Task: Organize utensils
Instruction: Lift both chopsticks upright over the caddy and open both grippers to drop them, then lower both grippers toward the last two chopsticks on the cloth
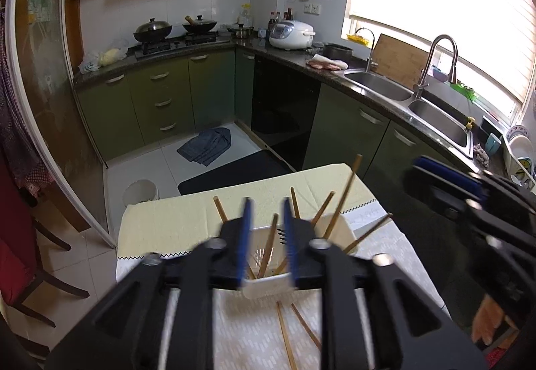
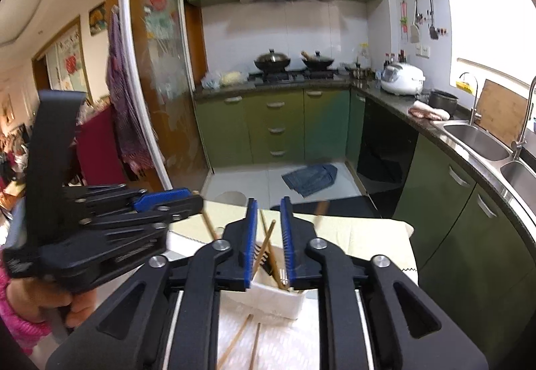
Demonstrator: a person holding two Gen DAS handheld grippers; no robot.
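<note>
A white plastic utensil holder point(image 1: 264, 286) stands on the cloth-covered table point(image 1: 167, 219). Several wooden chopsticks point(image 1: 345, 195) lean out of it. Two more chopsticks point(image 1: 284, 333) lie loose on the cloth in front of it. My left gripper point(image 1: 267, 205) is open and empty, held above the holder. My right gripper point(image 2: 269, 205) is open and empty, also above the holder point(image 2: 278, 299), with the loose chopsticks point(image 2: 234, 343) below it. In the left wrist view the right gripper point(image 1: 445, 182) hovers at the right. In the right wrist view the left gripper point(image 2: 167, 202) is at the left.
The table's far edge point(image 1: 234, 182) borders a kitchen floor with a black mat point(image 1: 234, 172), a blue cloth point(image 1: 206, 145) and a white bin point(image 1: 140, 192). Green cabinets and a sink counter point(image 1: 402, 91) run along the right. A red chair point(image 1: 20, 256) stands at the left.
</note>
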